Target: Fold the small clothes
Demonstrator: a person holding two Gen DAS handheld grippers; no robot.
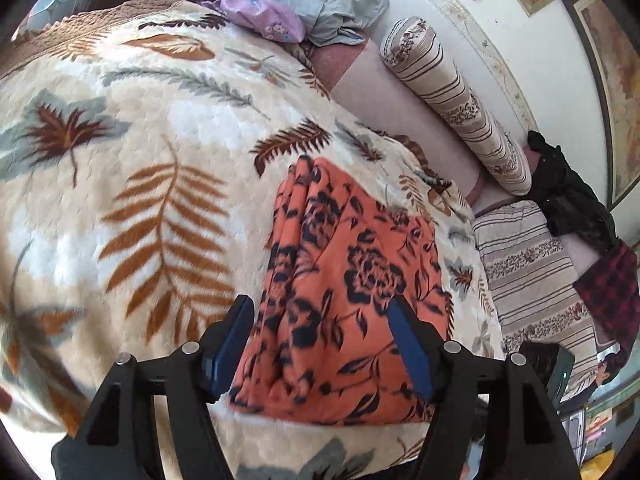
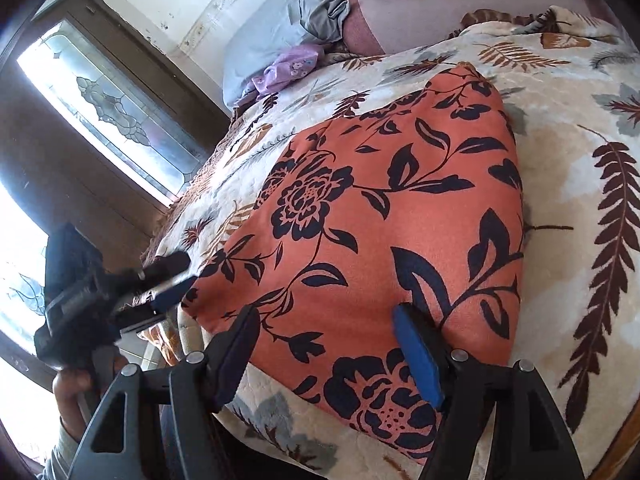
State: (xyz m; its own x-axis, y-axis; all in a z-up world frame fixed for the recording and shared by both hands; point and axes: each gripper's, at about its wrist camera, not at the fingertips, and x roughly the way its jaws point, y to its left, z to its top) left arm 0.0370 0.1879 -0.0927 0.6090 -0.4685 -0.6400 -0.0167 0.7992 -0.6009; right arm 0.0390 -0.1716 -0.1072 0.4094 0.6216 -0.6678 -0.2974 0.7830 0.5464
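An orange garment with a black flower print [image 1: 344, 292] lies folded into a thick rectangle on a leaf-patterned blanket [image 1: 132, 184]. My left gripper [image 1: 320, 316] is open just above its near edge, holding nothing. In the right wrist view the same garment [image 2: 380, 216] fills the middle, flat and smooth. My right gripper [image 2: 326, 324] is open over its near edge, empty. The left gripper [image 2: 168, 288] also shows there at the garment's left corner, held by a hand.
A lilac floral cloth [image 1: 260, 16] and a grey pillow [image 1: 320, 0] lie at the bed's far end. A striped bolster [image 1: 456, 96] and a striped pillow [image 1: 528, 272] sit along the wall, with dark clothes [image 1: 568, 188] beyond. A window [image 2: 108, 108] is left of the bed.
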